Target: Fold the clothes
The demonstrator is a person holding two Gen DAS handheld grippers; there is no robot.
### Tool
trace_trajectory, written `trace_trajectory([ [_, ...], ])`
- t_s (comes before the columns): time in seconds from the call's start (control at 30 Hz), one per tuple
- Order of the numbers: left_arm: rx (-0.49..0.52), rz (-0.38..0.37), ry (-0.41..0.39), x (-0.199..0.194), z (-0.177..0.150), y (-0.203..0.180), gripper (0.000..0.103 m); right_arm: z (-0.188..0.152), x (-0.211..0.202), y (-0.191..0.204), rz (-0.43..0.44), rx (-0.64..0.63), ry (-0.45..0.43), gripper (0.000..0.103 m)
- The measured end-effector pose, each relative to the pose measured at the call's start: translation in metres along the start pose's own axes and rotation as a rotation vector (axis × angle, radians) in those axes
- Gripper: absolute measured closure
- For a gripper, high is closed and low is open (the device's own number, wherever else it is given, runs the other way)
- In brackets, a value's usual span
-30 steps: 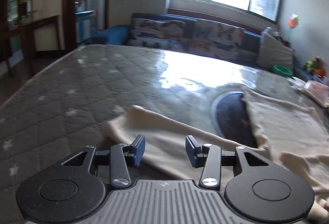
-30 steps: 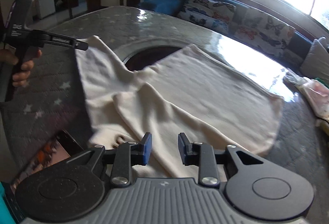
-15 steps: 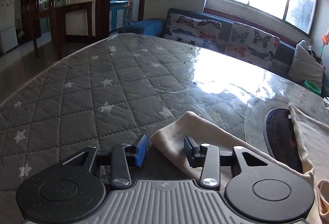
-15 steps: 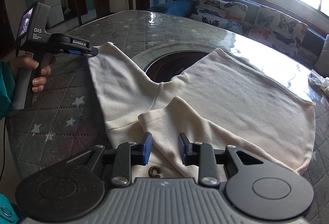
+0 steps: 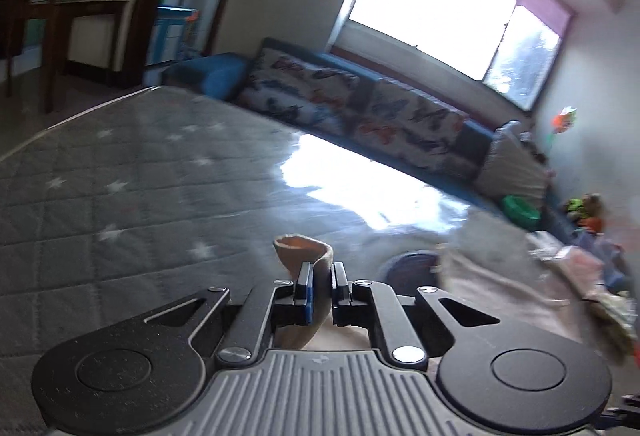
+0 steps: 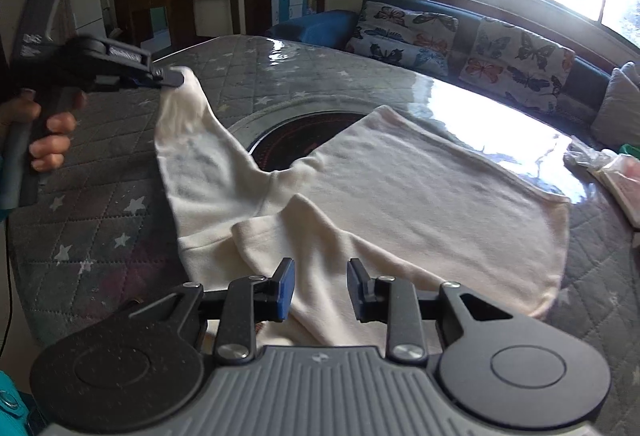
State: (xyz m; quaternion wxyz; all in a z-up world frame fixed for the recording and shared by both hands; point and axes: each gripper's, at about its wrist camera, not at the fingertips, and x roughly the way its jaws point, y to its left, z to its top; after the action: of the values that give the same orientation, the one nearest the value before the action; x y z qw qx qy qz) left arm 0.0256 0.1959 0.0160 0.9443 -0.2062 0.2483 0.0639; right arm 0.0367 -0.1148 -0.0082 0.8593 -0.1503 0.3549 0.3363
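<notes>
A cream long-sleeved garment [image 6: 420,196] lies spread on the grey quilted table [image 6: 100,244]. My left gripper [image 6: 176,78], held by a hand [image 6: 48,124], is closing its jaws on the end of the left sleeve [image 6: 188,140] and holds it above the table. In the left wrist view the sleeve end [image 5: 304,248] sticks up, pinched between the pads of the left gripper [image 5: 320,268]. The right gripper [image 6: 320,276] is open and hovers over the folded-in near sleeve [image 6: 304,232]. Its pads are apart and not pressing the cloth.
A round dark inset [image 6: 296,144] sits in the table's middle, partly under the garment. Plastic bags [image 6: 616,172] lie at the table's right edge. A butterfly-print sofa [image 6: 440,32] stands behind the table under the window.
The left gripper's jaws have come together on the sleeve end and lifted it off the table. The right gripper is in almost the same place, still open.
</notes>
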Motion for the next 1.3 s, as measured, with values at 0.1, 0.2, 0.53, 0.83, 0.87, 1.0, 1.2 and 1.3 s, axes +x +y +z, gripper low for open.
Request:
trace_trajectory([
  [0.1,0.039,-0.107,-0.001,-0.012,0.002,-0.036,0.094,-0.004,-0.010,-0.010,-0.026,0.014,-0.009,0.075],
  [0.2,0.072,-0.210,0.021,-0.017,-0.003,-0.073,0.094,-0.008,-0.020,-0.020,-0.056,0.025,-0.016,0.075],
  [0.53,0.157,-0.447,0.135,-0.006,-0.046,-0.163,0.094,-0.026,-0.049,-0.057,-0.145,0.088,-0.031,0.075],
  [0.83,0.247,-0.509,0.277,0.023,-0.096,-0.197,0.091,-0.038,-0.057,-0.076,-0.188,0.143,-0.033,0.075],
  [0.87,0.266,-0.512,0.291,0.025,-0.101,-0.199,0.089,-0.038,-0.057,-0.076,-0.193,0.146,-0.034,0.075],
  [1.0,0.332,-0.540,0.321,0.023,-0.112,-0.203,0.074,-0.037,-0.058,-0.078,-0.202,0.156,-0.044,0.075],
  [1.2,0.392,-0.501,0.277,0.017,-0.096,-0.171,0.074,-0.031,-0.047,-0.069,-0.160,0.127,-0.043,0.075],
  [1.3,0.373,-0.426,0.270,0.028,-0.082,-0.143,0.076,-0.028,-0.035,-0.062,-0.122,0.105,-0.032,0.075],
])
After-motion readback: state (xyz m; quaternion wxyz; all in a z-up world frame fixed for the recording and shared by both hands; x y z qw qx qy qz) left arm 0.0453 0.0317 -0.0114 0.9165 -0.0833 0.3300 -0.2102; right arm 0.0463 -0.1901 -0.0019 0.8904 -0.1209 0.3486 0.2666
